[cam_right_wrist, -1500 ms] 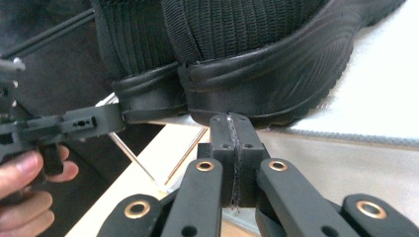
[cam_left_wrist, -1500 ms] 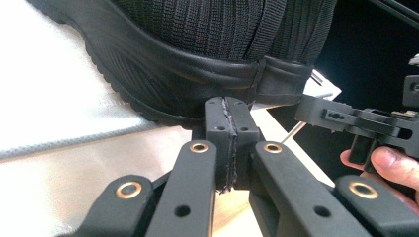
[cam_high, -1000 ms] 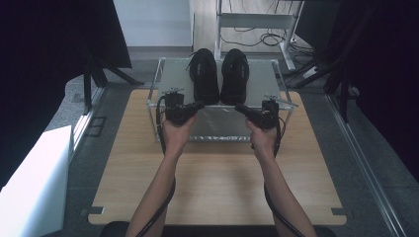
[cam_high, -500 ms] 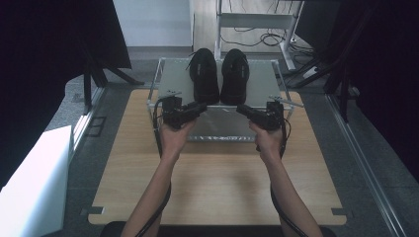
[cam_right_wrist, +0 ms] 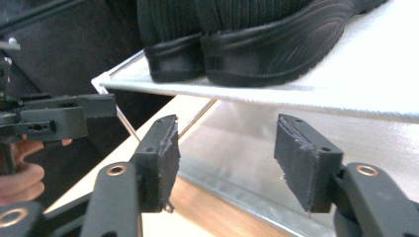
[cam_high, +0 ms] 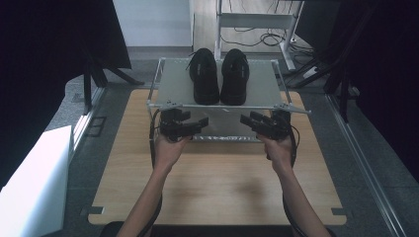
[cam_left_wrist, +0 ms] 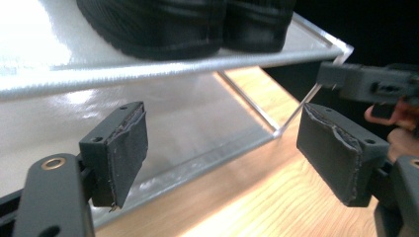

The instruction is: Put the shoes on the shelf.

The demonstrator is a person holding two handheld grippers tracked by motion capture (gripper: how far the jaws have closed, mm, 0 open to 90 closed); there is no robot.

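Wooden table (cam_high: 217,182), grey carpet (cam_high: 94,148), metal shoe rack (cam_high: 173,84), black curtains (cam_high: 44,49)

Pair of black shoes (cam_left_wrist: 197,24): uppers running off the top edge in both gripper views. Rack's lower shelf (cam_high: 222,129): lying largely hidden beneath the top shelf (cam_high: 173,86), high view.

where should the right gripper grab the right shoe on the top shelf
Probably at the heel collar of the right shoe, coming from the near, open side of the rack. The heel faces the right gripper, whose jaws have just been opening with nothing between them, and the other shoe crowds its left side.
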